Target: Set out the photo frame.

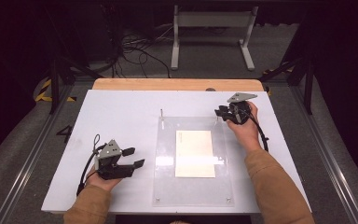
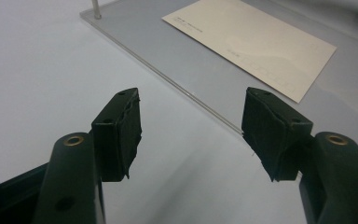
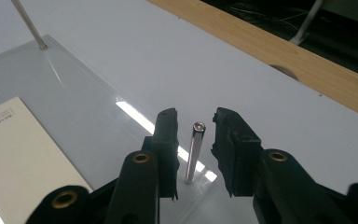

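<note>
While straddling upright metal pin (image 3: 194,151) at clear plate's (image 1: 193,191) far right corner, right gripper (image 3: 195,122) apart, not clamped; left gripper (image 2: 191,135) apart, idle over worktop (image 1: 121,112).

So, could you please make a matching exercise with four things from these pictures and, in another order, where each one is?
Things:
1. left tongs
2. right tongs
3. cream card
4. wooden strip

Places:
A. lying flat on the clear acrylic plate
B. along the table's far edge
C. open over the white table, left of the plate
D. jaws on either side of a metal post at the plate's far right corner

Pairs: 1-C, 2-D, 3-A, 4-B
</note>
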Available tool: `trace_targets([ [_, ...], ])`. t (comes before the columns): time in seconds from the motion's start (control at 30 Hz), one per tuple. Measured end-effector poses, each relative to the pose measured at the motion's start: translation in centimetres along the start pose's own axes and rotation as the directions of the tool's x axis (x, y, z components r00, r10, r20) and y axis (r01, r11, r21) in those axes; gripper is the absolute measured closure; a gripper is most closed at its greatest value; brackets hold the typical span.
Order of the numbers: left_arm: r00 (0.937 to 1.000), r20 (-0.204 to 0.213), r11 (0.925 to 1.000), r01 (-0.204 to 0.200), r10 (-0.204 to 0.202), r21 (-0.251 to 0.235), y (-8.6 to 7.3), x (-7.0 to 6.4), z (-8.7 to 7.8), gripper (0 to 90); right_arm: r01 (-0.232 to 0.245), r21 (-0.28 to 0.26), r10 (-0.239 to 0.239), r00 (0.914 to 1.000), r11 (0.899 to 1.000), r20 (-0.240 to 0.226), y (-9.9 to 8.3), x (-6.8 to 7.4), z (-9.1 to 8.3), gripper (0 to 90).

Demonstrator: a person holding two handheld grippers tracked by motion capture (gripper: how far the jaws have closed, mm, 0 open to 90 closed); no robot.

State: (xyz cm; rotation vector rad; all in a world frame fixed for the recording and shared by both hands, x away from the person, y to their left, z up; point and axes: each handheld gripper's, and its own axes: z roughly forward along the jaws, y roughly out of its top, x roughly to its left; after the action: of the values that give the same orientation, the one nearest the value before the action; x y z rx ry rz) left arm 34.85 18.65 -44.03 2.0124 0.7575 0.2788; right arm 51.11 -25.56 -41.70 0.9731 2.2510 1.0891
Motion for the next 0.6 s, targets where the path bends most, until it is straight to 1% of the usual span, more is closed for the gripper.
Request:
trace_targets([
  [0.03, 1.0, 0.0, 1.0, 0.005, -0.005, 0.003, -0.01, -0.1, 0.03, 37.8, 0.005, 0.006, -0.005, 1.0, 1.0, 0.005, 0.0, 0.05, 0.23, 69.8],
  [0.07, 1.0, -0.001, 1.0, -0.001, 0.001, 0.009, -0.02, -0.12, 0.04, 37.7, 0.003, 0.008, -0.003, 1.0, 1.0, 0.007, -0.03, 0.09, 0.43, 72.2],
  [0.1, 1.0, -0.002, 0.9999, -0.005, 0.005, 0.011, -0.06, -0.13, 0.07, 37.7, -0.007, 0.018, 0.007, 0.9999, 1.0, 0.008, -0.14, 0.14, 0.68, 81.0],
  [0.13, 1.0, -0.002, 0.9999, -0.005, 0.005, 0.011, -0.06, -0.13, 0.07, 37.7, -0.019, 0.026, 0.019, 0.9998, 0.999, 0.005, -0.22, 0.15, 0.77, 84.1],
  [0.17, 1.0, 0.003, 0.9999, -0.002, 0.002, 0.014, -0.09, -0.13, 0.06, 37.8, -0.067, 0.027, 0.067, 0.9976, 0.997, 0.021, -0.3, 0.22, 0.73, 84.6],
  [0.2, 1.0, 0.005, 0.9999, 0.001, -0.001, 0.013, -0.1, -0.14, 0.06, 38.3, -0.085, 0.027, 0.084, 0.9959, 0.996, 0.034, -0.29, 0.33, 0.73, 84.8],
  [0.27, 0.9999, 0.011, 0.9999, 0.008, -0.008, 0.013, -0.13, -0.18, 0.05, 39.3, -0.089, 0.028, 0.087, 0.9938, 0.996, 0.069, -0.19, 0.77, 0.88, 84.9],
  [0.3, 0.9999, 0.015, 0.9999, 0.005, -0.005, 0.014, -0.14, -0.19, 0.07, 39.7, -0.097, 0.024, 0.095, 0.9927, 0.995, 0.074, -0.22, 0.82, 0.95, 85.0],
  [0.37, 0.9999, 0.017, 0.9998, -0.003, 0.002, 0.021, -0.17, -0.29, 0.09, 40.4, -0.13, 0.012, 0.129, 0.9899, 0.991, 0.059, -0.43, 0.48, 0.96, 85.2],
  [0.4, 0.9998, 0.019, 0.9998, -0.003, 0.002, 0.02, -0.19, -0.36, 0.13, 40.4, -0.131, 0.009, 0.13, 0.9902, 0.991, 0.05, -0.5, 0.39, 0.97, 85.2],
  [0.47, 0.9997, 0.026, 0.9996, -0.004, 0.003, 0.027, -0.21, -0.51, 0.16, 40.4, -0.132, 0.008, 0.132, 0.9901, 0.991, 0.049, -0.53, 0.36, 0.97, 85.3],
  [0.6, 0.9995, 0.03, 0.9997, -0.012, 0.011, 0.023, -0.19, -0.87, 0.29, 40.5, -0.162, 0.005, 0.162, 0.9862, 0.987, 0.034, -0.6, 0.01, 1.08, 85.4],
])
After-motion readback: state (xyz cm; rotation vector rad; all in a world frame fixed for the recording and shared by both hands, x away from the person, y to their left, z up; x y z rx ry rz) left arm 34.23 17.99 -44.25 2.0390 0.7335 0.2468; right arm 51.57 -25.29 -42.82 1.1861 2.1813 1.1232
